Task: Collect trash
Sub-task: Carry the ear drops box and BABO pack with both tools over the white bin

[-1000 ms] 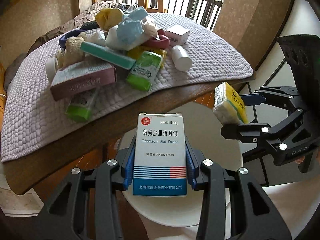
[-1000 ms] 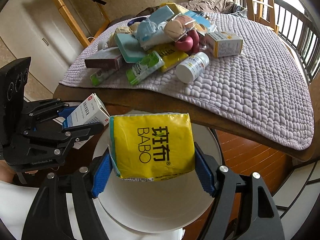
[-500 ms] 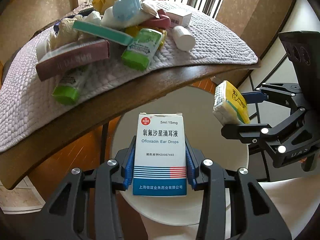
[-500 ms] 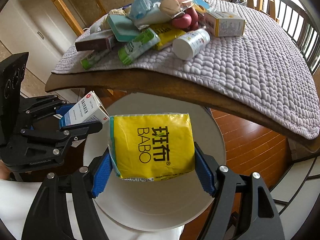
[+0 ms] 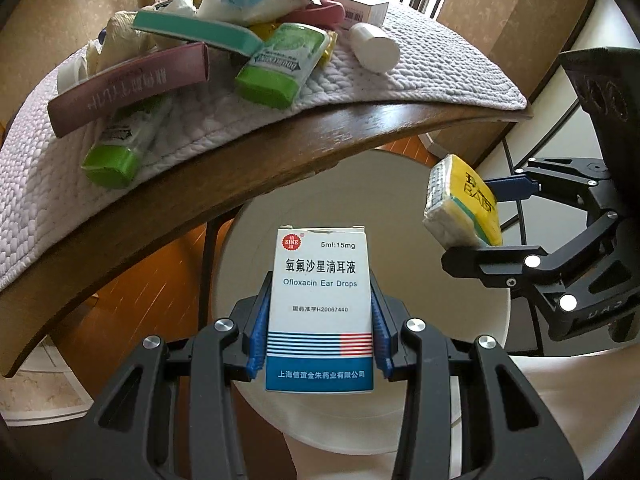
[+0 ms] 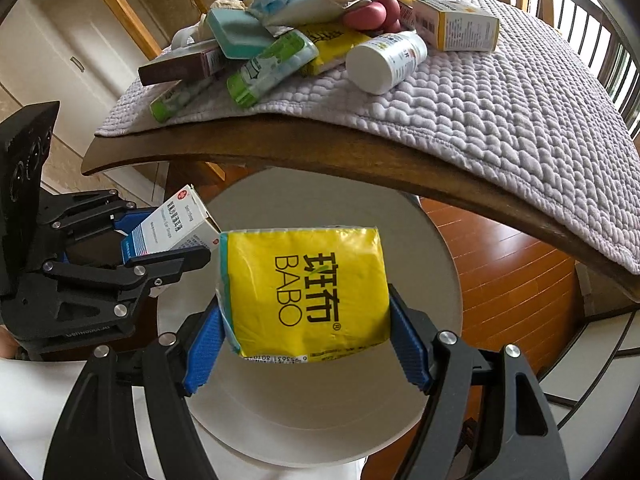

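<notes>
My left gripper (image 5: 320,320) is shut on a white and blue ear drops box (image 5: 320,308), held upright over the round white bin (image 5: 460,352) below the table edge. My right gripper (image 6: 306,316) is shut on a yellow tissue pack (image 6: 306,292) above the same white bin (image 6: 320,412). Each view shows the other gripper beside it: the tissue pack (image 5: 464,204) at the right of the left wrist view, the ear drops box (image 6: 172,228) at the left of the right wrist view. More trash lies piled on the table's quilted mat (image 5: 420,68).
The pile holds a maroon box (image 5: 128,88), green packets (image 5: 280,64), a teal box (image 5: 192,32), a white bottle (image 6: 384,60) and a small white box (image 6: 452,24). The wooden table edge (image 6: 360,152) overhangs the bin. Wood floor (image 6: 512,264) lies to the right.
Both grippers have sunk below the table edge toward the bin, so the table top now sits higher in both views. Both grips are unchanged.
</notes>
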Demonstrator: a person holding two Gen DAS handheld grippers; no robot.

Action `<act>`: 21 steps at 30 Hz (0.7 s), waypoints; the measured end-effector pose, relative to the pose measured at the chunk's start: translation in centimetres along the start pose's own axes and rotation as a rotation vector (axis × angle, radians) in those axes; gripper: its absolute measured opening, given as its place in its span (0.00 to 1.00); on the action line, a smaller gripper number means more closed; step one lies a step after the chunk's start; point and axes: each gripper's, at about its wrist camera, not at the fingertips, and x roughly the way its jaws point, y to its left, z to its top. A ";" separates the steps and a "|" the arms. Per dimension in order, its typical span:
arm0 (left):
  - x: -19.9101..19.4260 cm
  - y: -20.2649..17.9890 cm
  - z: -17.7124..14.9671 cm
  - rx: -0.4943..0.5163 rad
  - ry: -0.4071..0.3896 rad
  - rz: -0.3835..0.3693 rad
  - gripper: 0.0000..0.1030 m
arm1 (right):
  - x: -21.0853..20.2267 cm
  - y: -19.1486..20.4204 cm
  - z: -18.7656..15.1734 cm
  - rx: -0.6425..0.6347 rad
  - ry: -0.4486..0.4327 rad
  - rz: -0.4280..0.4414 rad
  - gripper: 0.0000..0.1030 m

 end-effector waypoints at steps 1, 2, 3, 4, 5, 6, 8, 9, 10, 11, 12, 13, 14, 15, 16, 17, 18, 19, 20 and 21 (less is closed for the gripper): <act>0.1 0.0 0.0 -0.001 0.003 0.001 0.42 | 0.2 0.0 0.0 -0.001 0.001 -0.002 0.71; 0.3 0.0 0.0 0.000 0.006 0.003 0.42 | 0.3 0.0 -0.1 -0.003 0.002 -0.004 0.71; 0.4 -0.1 0.0 0.000 0.007 0.005 0.42 | 0.6 0.2 -0.1 -0.003 0.004 -0.005 0.71; 0.5 -0.1 0.0 0.003 0.010 0.009 0.42 | 1.0 0.3 -0.1 -0.003 0.005 -0.006 0.71; 0.6 -0.2 0.0 0.005 0.012 0.013 0.42 | 1.1 -0.1 -0.4 -0.003 0.004 -0.006 0.71; 0.8 -0.3 0.1 0.006 0.014 0.016 0.42 | 1.5 -0.2 -0.5 -0.002 0.004 -0.006 0.71; 1.0 -0.4 -0.1 0.007 0.018 0.019 0.42 | 2.2 -0.7 -0.8 0.000 0.004 -0.009 0.71; 1.2 -0.5 -0.1 0.007 0.020 0.020 0.42 | 2.5 -0.7 -0.9 0.003 0.005 -0.010 0.71; 1.4 -0.6 -0.1 0.008 0.024 0.022 0.42 | 2.7 -0.9 -1.0 0.004 0.005 -0.010 0.71; 1.6 -0.6 -0.2 0.008 0.026 0.023 0.42 | 3.1 -1.0 -1.1 0.006 0.006 -0.011 0.71; 1.7 -0.7 -0.2 0.008 0.028 0.024 0.42 | 3.3 -1.1 -1.2 0.007 0.007 -0.012 0.71; 1.9 -0.7 -0.3 0.008 0.031 0.025 0.42 | 3.8 -1.2 -1.3 0.009 0.009 -0.012 0.71; 1.9 -0.7 -0.3 0.008 0.033 0.026 0.42 | 4.1 -1.5 -1.4 0.009 0.009 -0.013 0.71; 2.4 -1.0 -0.1 0.009 0.036 0.027 0.42 | 4.3 -1.6 -1.4 0.010 0.010 -0.013 0.71; 2.6 -1.0 -0.1 0.011 0.038 0.029 0.42 | 4.7 -1.9 -1.5 0.012 0.012 -0.015 0.71; 2.5 -0.7 -0.5 0.013 0.039 0.032 0.42 | 5.1 -2.1 -1.6 0.013 0.015 -0.016 0.71; 2.7 -0.7 -0.7 0.014 0.041 0.034 0.42 | 5.6 -2.3 -1.7 0.014 0.016 -0.016 0.71; 2.9 -0.8 -0.6 0.015 0.044 0.036 0.42 | 5.9 -2.4 -1.7 0.015 0.016 -0.017 0.71; 3.0 -0.8 -0.7 0.014 0.046 0.037 0.42 | 6.3 -2.6 -1.9 0.017 0.017 -0.018 0.71; 2.8 -0.7 -0.6 0.014 0.048 0.037 0.42 | 6.8 -2.8 -2.0 0.018 0.020 -0.019 0.71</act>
